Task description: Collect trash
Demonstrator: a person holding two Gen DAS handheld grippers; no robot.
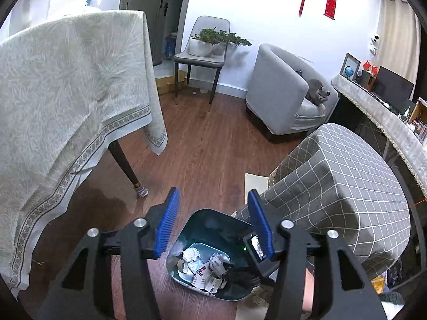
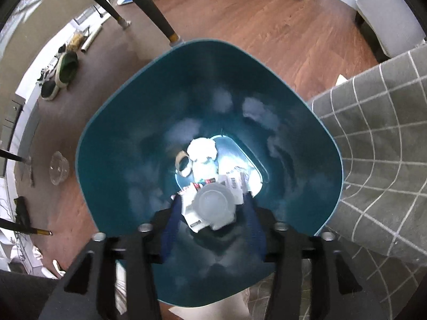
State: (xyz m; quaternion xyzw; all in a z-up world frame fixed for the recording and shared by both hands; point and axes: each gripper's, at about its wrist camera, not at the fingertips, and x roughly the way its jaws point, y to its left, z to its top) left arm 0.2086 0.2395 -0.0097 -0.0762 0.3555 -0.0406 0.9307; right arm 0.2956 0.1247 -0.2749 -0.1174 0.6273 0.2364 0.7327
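Right gripper sunk inside the teal bin, fingers spread to either side of a clear plastic cup and, by the look of it, not pinching it; contact at the pads too dark to confirm. Cup seen end-on, mouth or base facing the camera, long axis running straight down toward the bin floor, so directly ahead of and below this gripper. Beneath the cup: a crumpled white tissue, a tape roll and printed cartons on the bin bottom. Left gripper held above the bin, fingers spread wide, nothing between them, farther from the trash than the right. Judged: release likely complete or nearly so, next move a straight lift out of the bin. Cup hidden from the left view; rear of the bin rim cut off behind the fingers. Checked grey cover just beside the bin.
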